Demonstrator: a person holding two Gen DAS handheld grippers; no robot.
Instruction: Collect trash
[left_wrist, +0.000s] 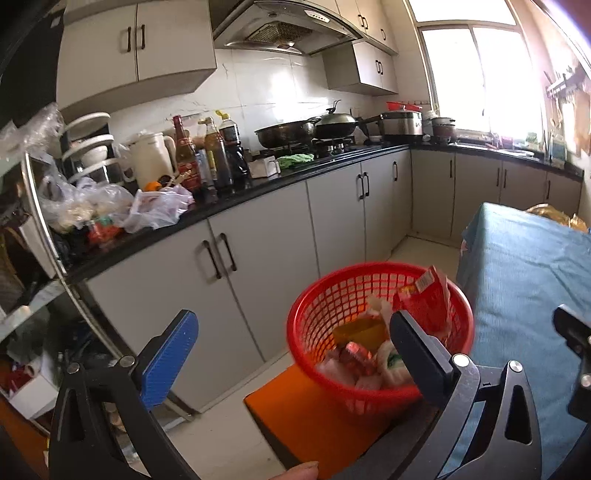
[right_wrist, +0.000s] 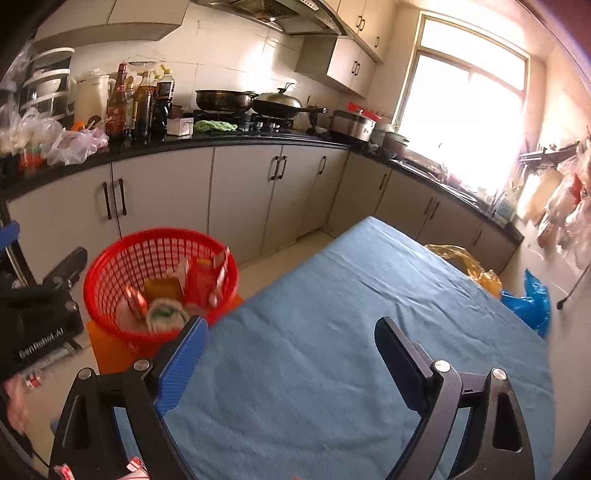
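Note:
A red mesh basket stands on an orange stool beside the blue-covered table. It holds wrappers, among them a red packet leaning on its rim and a yellow piece. My left gripper is open and empty, just in front of the basket. In the right wrist view the basket sits at the left. My right gripper is open and empty over the table. The left gripper's body shows at the far left.
A black counter with grey cabinets runs along the wall, carrying bottles, a kettle, plastic bags and pans. A yellow bag and a blue bag lie at the table's far right. A metal shelf stands at left.

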